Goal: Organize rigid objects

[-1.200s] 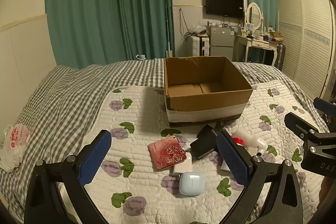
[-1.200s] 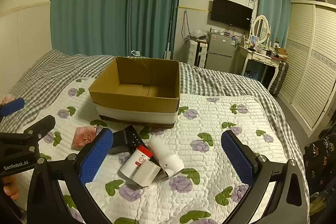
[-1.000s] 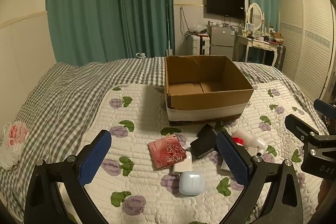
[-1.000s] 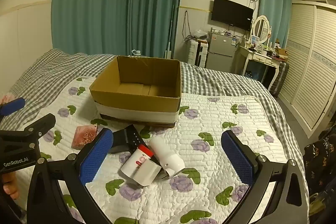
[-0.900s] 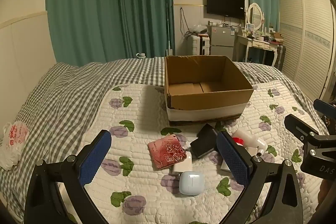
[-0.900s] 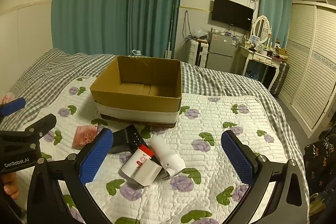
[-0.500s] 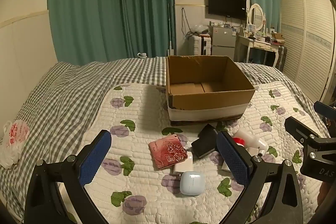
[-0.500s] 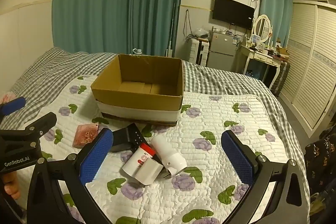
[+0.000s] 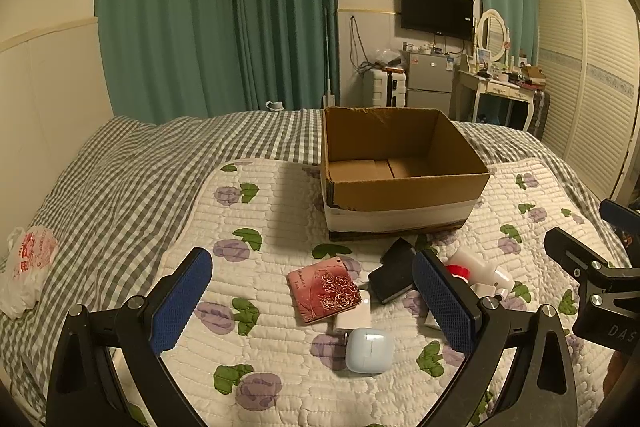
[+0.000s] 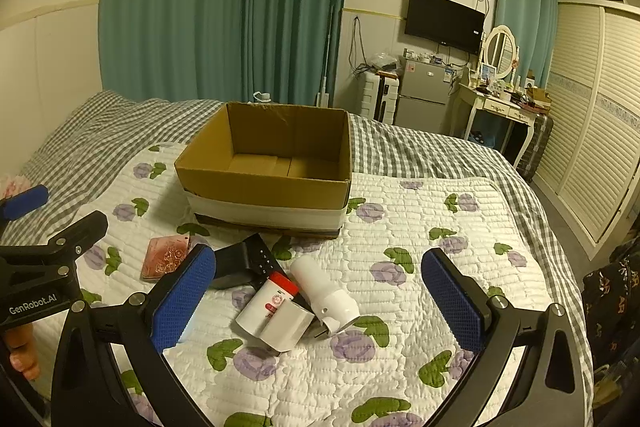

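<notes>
An open, empty cardboard box (image 9: 400, 183) (image 10: 272, 183) stands on the quilted bed. In front of it lies a cluster: a red rose-patterned case (image 9: 323, 287) (image 10: 165, 255), a pale blue earbud case (image 9: 369, 344), a white adapter (image 9: 352, 315), a black device (image 9: 394, 271) (image 10: 244, 263), a red-capped white bottle (image 10: 266, 305) and a white cylinder (image 10: 326, 289). My left gripper (image 9: 312, 301) is open and empty, above the red case. My right gripper (image 10: 320, 301) is open and empty, above the bottles.
A white flowered quilt (image 10: 420, 239) covers a grey checked bedspread (image 9: 120, 179). A plastic bag (image 9: 28, 267) lies at the bed's left edge. Green curtains, a TV, a fridge and a dressing table stand beyond the bed; louvred wardrobes are on the right.
Both views have shifted very slightly; the objects lie as before and both grippers stay open.
</notes>
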`<state>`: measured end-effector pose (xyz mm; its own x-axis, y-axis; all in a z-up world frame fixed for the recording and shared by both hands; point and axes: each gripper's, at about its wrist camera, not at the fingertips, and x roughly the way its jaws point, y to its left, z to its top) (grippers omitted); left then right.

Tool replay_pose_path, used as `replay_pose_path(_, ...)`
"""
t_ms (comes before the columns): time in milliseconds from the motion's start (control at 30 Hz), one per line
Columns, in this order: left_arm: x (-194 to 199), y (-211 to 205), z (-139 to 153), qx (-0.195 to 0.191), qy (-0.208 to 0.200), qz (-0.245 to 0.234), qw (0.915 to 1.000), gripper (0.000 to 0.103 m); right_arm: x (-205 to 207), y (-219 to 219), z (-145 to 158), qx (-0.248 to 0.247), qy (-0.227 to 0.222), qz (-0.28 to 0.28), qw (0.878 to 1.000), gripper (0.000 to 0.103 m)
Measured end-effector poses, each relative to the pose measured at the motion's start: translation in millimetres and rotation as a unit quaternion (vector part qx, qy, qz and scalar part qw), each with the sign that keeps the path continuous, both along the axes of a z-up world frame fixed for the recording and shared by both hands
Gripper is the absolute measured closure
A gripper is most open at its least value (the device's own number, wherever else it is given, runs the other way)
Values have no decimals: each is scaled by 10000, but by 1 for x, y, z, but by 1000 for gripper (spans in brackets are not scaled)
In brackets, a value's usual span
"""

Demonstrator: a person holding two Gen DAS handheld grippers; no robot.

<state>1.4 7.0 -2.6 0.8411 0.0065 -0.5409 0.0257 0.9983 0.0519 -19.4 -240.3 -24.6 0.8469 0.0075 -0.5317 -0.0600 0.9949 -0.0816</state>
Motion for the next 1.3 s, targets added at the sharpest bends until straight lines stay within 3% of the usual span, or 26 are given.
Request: replay_pose_path(1300,-1,-2,-3,-21,15,10,10000,1,0,0,-5,31,79,-20,10000,0)
